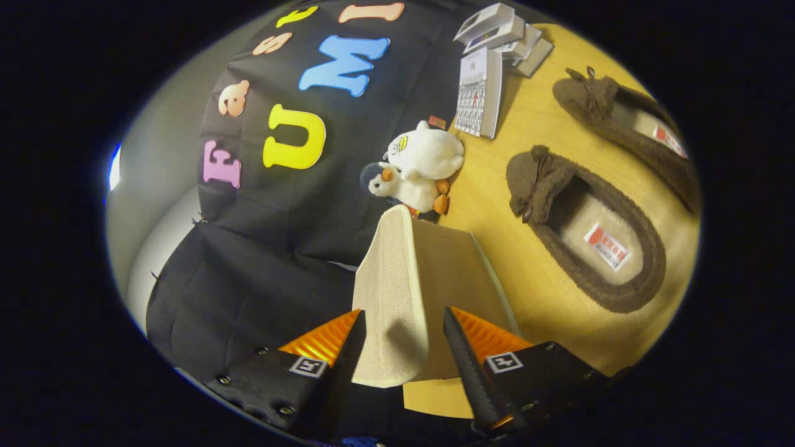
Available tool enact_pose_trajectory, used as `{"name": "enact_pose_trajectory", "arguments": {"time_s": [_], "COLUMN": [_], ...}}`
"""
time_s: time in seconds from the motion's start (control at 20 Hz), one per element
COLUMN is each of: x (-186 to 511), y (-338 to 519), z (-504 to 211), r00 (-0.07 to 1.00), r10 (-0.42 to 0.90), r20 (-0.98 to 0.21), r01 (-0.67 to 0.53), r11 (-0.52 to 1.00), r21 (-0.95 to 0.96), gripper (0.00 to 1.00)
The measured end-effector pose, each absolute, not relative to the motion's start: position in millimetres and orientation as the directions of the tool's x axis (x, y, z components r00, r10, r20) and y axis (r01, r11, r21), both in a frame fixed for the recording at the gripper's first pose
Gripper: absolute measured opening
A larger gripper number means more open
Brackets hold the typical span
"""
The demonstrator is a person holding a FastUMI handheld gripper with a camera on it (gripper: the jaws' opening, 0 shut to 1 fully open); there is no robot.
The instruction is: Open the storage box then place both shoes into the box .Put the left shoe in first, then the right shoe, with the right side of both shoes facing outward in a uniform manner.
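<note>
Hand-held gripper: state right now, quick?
Hand-held gripper: fingers apart, straddling the beige lid of the storage box; whether both press on it cannot be told. Shoes untouched on the table.

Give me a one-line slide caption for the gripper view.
Gripper straddles the beige storage box lid, fingers apart, while two brown slippers wait on the wooden table.

Coarse woven cloth lid (pixel 392 292), fuzzy brown shoes (pixel 584 230) with fleecy lining, smooth matt wooden table (pixel 497 205)
</note>
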State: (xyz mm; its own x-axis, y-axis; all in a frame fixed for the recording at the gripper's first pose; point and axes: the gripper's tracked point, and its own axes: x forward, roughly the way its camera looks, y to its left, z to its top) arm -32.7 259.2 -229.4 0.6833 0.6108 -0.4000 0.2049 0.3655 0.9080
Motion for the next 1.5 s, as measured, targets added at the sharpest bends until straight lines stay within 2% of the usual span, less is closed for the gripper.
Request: {"name": "enact_pose_trajectory", "arguments": {"time_s": [0.05, 0.15, 0.25, 0.35, 0.45, 0.55, 1.1, 1.5], "x": [-36.6, -35.9, -35.2, -28.8, -30.2, -31.8, -21.9, -23.3], "y": [265.7, 268.1, 261.9, 275.3, 276.1, 276.8, 321.2, 398.9], "z": [-229.3, -228.0, -214.5, -217.1, -205.1, -183.3, -98.7, -50.0], "r00": [0.671, 0.671, 0.694, 0.66, 0.642, 0.64, 0.61, 0.584], "r10": [0.629, 0.637, 0.626, 0.643, 0.65, 0.66, 0.701, 0.72], "r20": [-0.392, -0.378, -0.356, -0.389, -0.405, -0.394, -0.369, -0.374], "r01": [0.208, 0.213, 0.179, 0.148, 0.097, 0.043, -0.144, -0.309], "r11": [0.348, 0.323, 0.329, 0.396, 0.456, 0.48, 0.556, 0.623], "r21": [0.914, 0.922, 0.927, 0.906, 0.885, 0.876, 0.818, 0.718], "gripper": [0.71, 0.71, 0.34, 0.07, 0.07, 0.01, 0.03, 0.07]}}
